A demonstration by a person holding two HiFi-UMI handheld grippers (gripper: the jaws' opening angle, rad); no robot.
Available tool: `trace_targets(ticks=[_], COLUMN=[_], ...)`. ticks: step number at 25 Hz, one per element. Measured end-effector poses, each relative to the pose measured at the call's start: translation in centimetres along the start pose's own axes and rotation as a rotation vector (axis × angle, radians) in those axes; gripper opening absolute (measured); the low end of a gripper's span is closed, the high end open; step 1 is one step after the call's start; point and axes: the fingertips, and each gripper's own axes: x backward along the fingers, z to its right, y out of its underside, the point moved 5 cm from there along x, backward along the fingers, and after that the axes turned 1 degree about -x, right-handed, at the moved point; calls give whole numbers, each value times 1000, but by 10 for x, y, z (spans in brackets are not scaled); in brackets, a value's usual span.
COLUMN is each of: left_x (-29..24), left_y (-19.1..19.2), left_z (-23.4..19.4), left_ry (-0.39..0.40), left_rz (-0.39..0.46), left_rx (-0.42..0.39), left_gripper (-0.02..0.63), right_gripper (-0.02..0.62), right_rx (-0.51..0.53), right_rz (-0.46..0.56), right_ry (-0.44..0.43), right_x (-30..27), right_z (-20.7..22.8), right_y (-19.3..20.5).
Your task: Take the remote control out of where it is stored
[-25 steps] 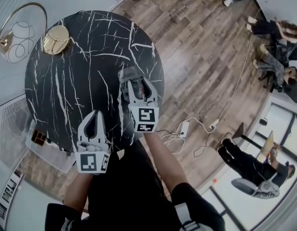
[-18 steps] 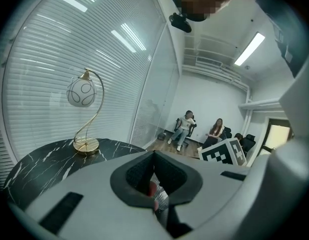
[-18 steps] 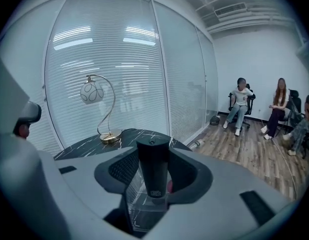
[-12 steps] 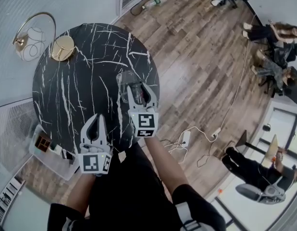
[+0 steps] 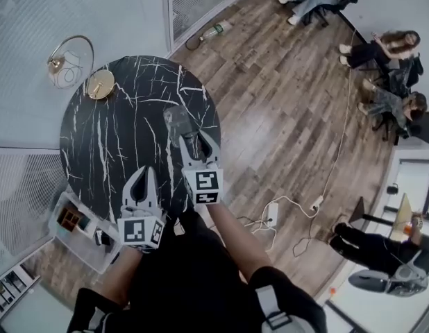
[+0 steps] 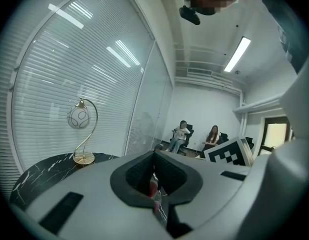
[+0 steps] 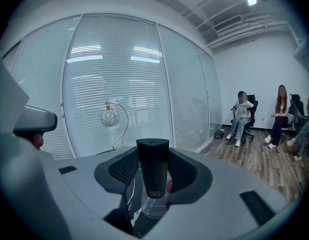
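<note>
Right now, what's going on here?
A person stands over a round black marble table with a gripper in each hand. The right gripper is shut on a black remote control, held upright. A clear holder shows just below the remote, and it is not clear whether the remote is fully out of it. The left gripper is shut and empty, held over the table's near edge.
</note>
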Motion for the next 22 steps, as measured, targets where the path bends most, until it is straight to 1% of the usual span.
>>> trace_targets(ticks=[5,9,12,16,22], left_x=[34,62,77,88,101], left_y=[-10,-12,-11,-9,-11], left_z=[25,37,44,50,49], left_ry=[-13,-52,-67,-53,-4], left_rz=[41,59,74,86,112], left_rx=[-27,-38,-46,-50,-64], left_gripper=[8,8,8,8,8], right_gripper=[181,181,181,181,181], right_rx=[3,-7,-6,3,8], right_rz=[41,50,57,64,88], right_ry=[-26,-50,-61,-62,-54], right_x=[51,84,103,122,151], right_z=[-11,-18,-21,-28,-47], right_y=[-12,-10,-9,-7,-7])
